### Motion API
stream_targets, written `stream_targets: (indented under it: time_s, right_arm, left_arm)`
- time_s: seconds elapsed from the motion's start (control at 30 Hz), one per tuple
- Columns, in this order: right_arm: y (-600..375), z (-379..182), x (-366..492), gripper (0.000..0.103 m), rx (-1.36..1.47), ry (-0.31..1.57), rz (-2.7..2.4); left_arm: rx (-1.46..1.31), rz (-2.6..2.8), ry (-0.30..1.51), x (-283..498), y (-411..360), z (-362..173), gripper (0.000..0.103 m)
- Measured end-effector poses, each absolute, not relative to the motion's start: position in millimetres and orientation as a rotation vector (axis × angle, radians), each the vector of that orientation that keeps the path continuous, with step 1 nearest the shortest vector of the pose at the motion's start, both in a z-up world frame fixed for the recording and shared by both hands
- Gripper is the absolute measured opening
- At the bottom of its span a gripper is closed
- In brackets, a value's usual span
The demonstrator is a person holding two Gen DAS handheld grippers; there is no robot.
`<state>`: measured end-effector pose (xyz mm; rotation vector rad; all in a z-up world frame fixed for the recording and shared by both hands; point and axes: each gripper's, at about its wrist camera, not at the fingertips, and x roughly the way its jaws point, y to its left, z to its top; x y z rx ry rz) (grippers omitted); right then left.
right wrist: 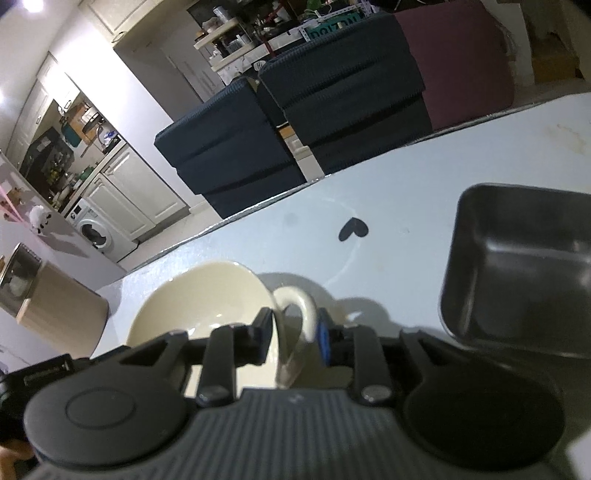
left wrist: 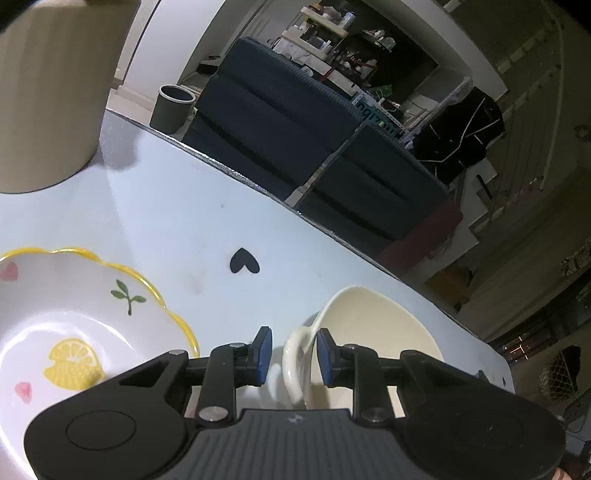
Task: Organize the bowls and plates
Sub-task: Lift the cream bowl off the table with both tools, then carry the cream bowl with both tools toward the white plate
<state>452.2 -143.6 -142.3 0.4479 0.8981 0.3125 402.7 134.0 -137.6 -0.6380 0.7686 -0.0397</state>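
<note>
Cream glazed ceramic makes up the bowl [left wrist: 373, 332], a smooth round dish with a looped handle at each side, and it sits on the table [left wrist: 184, 221] between both tools. The left gripper [left wrist: 291, 354] straddles one handle [left wrist: 295, 365]; its blue pads [left wrist: 263, 354] stand a little off the loop on either side, so the jaws are narrow but not pressing. The right gripper [right wrist: 293, 334] straddles the other handle [right wrist: 308, 314] in the same way, narrowly parted, with a gap visible at the pads; whether one pad [right wrist: 323, 341] grazes the loop I cannot tell. The bowl looks empty.

Left of the left gripper lies a glossy white plate [left wrist: 74, 325] with a scalloped yellow rim, painted with a lemon slice, a green sprig and pink hearts; nothing is on it. Ahead of that gripper a black heart [left wrist: 243, 261] marks the pale, smooth tabletop. Far ahead and left stands a beige ribbed cylinder [left wrist: 55, 92].

Right of the right gripper sits a dark square tray [right wrist: 517, 266] with rounded corners and a dull sheen, empty.

Beyond the table edge stand dark blue ribbed chairs [right wrist: 229, 147]. A teal sign [right wrist: 332, 27] behind them carries pale lettering too skewed to read.
</note>
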Motion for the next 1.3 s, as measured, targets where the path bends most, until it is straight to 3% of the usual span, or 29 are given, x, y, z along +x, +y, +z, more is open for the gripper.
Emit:
stream_targets:
  time_s: [0.17, 0.5, 0.67, 1.3]
  right_arm:
    - [-140.1, -142.3, 453.9, 0.031, 0.416, 0.891, 0.318]
    - [-133.7, -139.3, 449.9, 0.03, 0.374, 0.883, 0.322]
    - [-132.1, -138.4, 449.0, 0.03, 0.355, 0.883, 0.32]
    - [-128.7, -132.8, 446.5, 0.028, 0.308, 0.835, 0.338]
  left_arm:
    - [-0.617, -0.07, 0.769, 407.1, 132.3, -136.1, 0.02]
    - [-0.618, -0.02, 0.8, 408.3, 127.7, -132.1, 0.022]
    - [-0.567, 0.004, 0.915, 414.6, 118.7, -132.7, 0.019]
    - [-0.446, 0.026, 0.788, 397.6, 105.9, -109.6, 0.019]
